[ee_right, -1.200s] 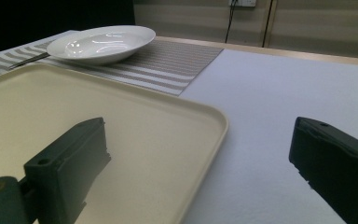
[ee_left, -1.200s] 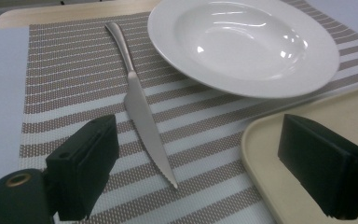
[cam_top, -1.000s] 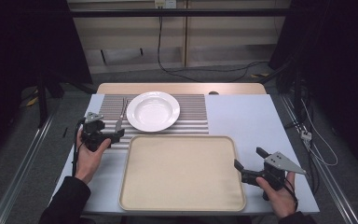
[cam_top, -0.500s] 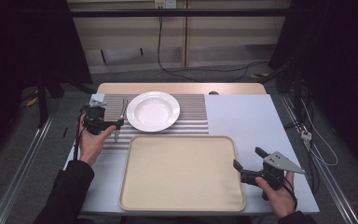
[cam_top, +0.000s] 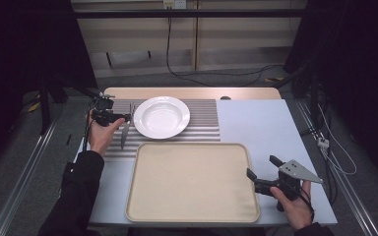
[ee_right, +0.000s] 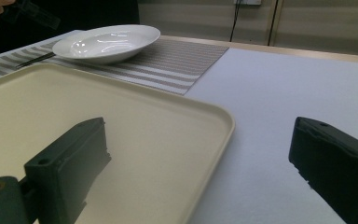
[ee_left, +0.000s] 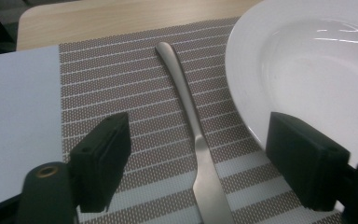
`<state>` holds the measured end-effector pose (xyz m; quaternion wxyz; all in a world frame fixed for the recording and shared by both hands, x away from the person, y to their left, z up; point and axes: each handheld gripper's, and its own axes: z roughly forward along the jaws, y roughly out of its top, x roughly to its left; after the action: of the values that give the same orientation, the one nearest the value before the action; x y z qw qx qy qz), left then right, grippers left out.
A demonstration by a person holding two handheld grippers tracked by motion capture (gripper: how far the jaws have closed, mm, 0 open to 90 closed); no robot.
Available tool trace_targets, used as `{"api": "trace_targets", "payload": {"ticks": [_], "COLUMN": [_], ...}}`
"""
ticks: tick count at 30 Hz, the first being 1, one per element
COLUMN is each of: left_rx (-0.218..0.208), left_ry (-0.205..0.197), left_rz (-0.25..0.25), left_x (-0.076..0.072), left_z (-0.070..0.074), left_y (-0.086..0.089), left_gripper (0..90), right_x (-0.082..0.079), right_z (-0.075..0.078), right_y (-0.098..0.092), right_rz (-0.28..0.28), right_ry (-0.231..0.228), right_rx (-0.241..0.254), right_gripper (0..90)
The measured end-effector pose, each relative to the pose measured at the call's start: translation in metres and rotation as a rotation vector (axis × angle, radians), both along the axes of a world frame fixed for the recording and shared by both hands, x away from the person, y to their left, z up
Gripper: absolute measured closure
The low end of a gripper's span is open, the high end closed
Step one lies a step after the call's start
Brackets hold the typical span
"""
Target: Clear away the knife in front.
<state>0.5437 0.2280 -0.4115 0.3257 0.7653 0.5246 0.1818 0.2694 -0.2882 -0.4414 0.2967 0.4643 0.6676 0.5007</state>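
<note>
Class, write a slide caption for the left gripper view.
Open left gripper straddling a knife beside a white plate.

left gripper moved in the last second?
Yes. The left gripper has moved away from the person, from beside the tray's far-left corner up alongside the white plate, its open jaws over the knife.

White plate (cam_top: 161, 116); brown-and-white striped mat (cam_top: 204, 123); cream tray (cam_top: 192, 182); black tongs (ee_left: 200, 163).
</note>
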Motion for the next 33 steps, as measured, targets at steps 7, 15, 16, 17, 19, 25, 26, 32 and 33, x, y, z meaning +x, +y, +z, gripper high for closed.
{"api": "trace_targets", "payload": {"ticks": [7,15,16,17,19,25,26,32,33], "left_rx": [0.018,0.029,0.037,0.033,0.029,0.015,0.022,0.087,0.094], "left_ry": [0.025,0.08,0.088,0.09,0.103,0.124,0.137,0.146,0.155], "left_rz": [-0.003,0.038,0.041,0.042,0.047,0.041,0.033,0.051,0.055], "left_x": [0.015,0.035,0.036,0.038,0.041,0.046,0.047,0.05,0.051], "left_z": [-0.008,-0.02,-0.021,-0.023,-0.025,-0.031,-0.032,-0.033,-0.033], "left_y": [-0.009,-0.011,-0.01,-0.009,-0.009,-0.017,-0.017,-0.025,-0.027], "left_gripper": [32.7,43.5,44.4,45.6,48.6,54.5,56.5,66.4,66.8], "right_x": [-0.001,0.0,0.0,0.0,0.001,0.002,0.002,0.002,0.002], "right_z": [0.0,-0.001,-0.001,-0.001,-0.001,-0.002,-0.002,-0.002,-0.002], "right_y": [0.0,0.0,0.0,0.0,0.0,0.0,0.0,0.001,0.001], "right_rz": [-0.002,-0.002,-0.001,-0.001,-0.001,0.004,0.004,0.006,0.007], "right_ry": [0.002,0.005,0.006,0.005,0.005,0.008,0.01,0.015,0.017], "right_rx": [-0.002,-0.005,-0.003,-0.003,-0.004,-0.001,0.001,0.0,0.002], "right_gripper": [4.3,4.3,4.3,4.3,4.3,4.3,4.3,4.3,4.3]}}
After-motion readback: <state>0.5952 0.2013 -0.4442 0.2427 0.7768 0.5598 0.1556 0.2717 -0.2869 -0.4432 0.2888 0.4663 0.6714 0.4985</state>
